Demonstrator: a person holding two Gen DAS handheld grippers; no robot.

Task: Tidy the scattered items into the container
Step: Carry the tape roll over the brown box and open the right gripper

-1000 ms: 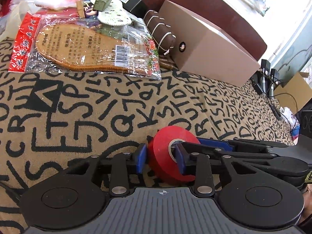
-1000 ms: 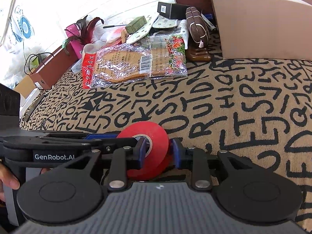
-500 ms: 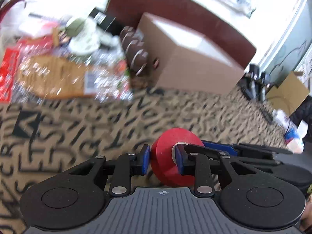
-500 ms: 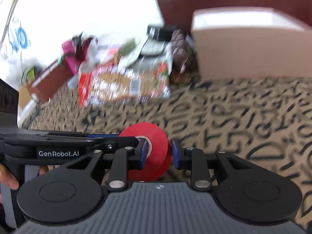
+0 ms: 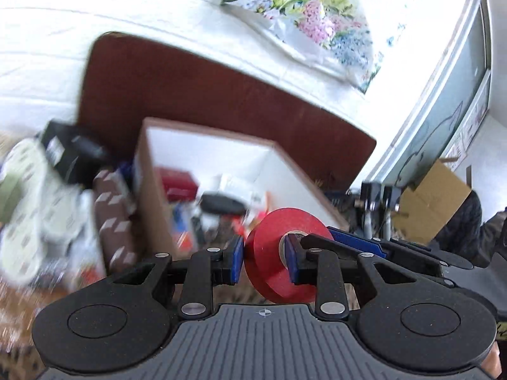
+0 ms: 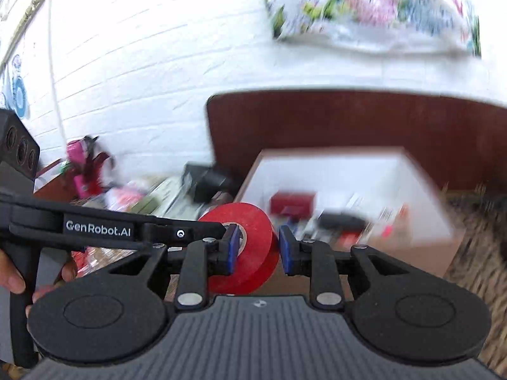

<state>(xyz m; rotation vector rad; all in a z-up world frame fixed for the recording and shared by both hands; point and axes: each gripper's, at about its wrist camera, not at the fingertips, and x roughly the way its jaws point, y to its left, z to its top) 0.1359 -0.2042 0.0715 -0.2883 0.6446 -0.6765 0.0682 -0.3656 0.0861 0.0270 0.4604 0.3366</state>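
Tape (image 5: pixel 272 253) sits low and centre in both wrist views, a red roll carried on edge and slightly tilted. The left gripper (image 5: pixel 263 259) and the right gripper (image 6: pixel 258 250) each have their jaws closed across its width, one reaching in from either side. Just behind it in the frame is the open box (image 5: pixel 206 133), with a red pack (image 5: pixel 177 183) and other small things already inside. From where I stand the roll looks to be at the near wall, not clearly over the opening yet.

Two grips on one roll is the weak point. If the hands drift apart or twist against each other, the smooth flat faces could slide out of the pads. If one pair of jaws opens before the other, the roll would swing on the remaining grip.

Letting go too soon is the other worry — a round roll that lands short on the patterned cover (image 6: pixel 469 253) would likely wheel away. It might run off toward the clutter at the left of the frame. Going in low could knock the box wall and shove it. A drop from too high might bounce off the contents.
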